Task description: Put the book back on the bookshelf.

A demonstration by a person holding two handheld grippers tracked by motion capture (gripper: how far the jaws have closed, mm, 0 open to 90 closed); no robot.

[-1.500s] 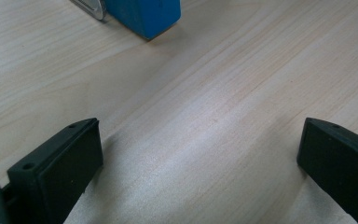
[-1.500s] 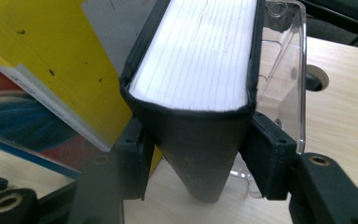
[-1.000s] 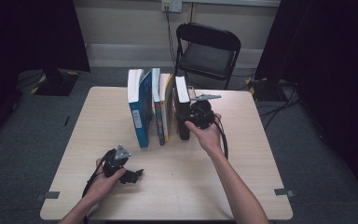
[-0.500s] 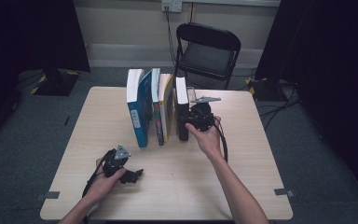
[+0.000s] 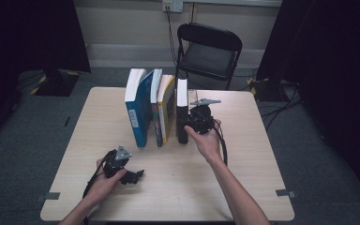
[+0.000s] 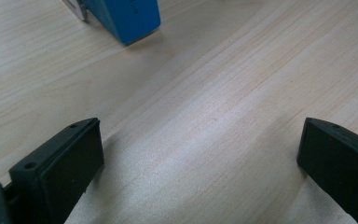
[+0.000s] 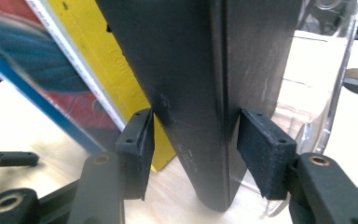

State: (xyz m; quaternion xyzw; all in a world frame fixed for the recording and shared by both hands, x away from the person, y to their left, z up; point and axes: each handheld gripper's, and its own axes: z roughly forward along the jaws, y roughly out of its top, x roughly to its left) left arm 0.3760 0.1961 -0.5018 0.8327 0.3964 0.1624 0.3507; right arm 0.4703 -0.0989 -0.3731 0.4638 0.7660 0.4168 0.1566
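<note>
On the pale wooden table [image 5: 243, 183], the tall black hardcover book [image 7: 200, 84] stands upright at the right end of the row of books, beside a clear plastic bookend [image 7: 326, 93]. The right gripper [image 7: 193, 144] has just closed its jaws onto the book's spine, so it looks ready to be pulled out. The left gripper [image 6: 200, 163] rests wide open and empty on the table.

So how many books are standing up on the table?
4, side by side in one row: a blue book at the left, a thin one next, then a yellow one, and a black book at the right.
</note>
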